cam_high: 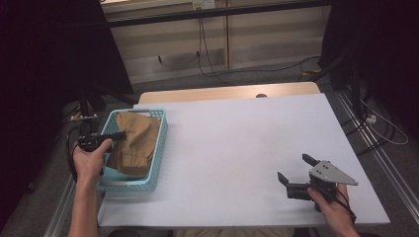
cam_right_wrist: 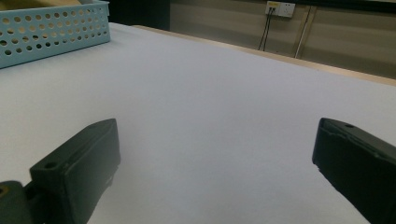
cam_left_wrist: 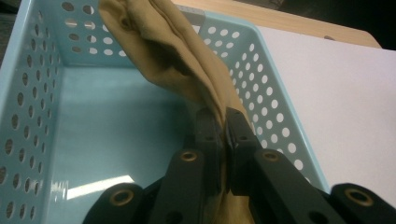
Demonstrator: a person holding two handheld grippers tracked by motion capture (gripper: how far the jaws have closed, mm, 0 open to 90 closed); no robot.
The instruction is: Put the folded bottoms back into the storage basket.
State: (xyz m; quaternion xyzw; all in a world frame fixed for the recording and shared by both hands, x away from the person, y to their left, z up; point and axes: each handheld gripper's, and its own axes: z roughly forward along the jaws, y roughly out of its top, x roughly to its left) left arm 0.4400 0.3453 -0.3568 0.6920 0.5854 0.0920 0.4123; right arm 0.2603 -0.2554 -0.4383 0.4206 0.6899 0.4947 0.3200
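White covering lies over the table, and a light blue basket with round holes in its walls stands at the table's left edge. At the basket, the left gripper has its jaws pressed together on a fold of the tan cloth, which hangs partly inside the basket and drapes over the far wall. Well apart from it, near the front right corner of the table, the right gripper is held just above the surface with its jaws wide apart and nothing between them.
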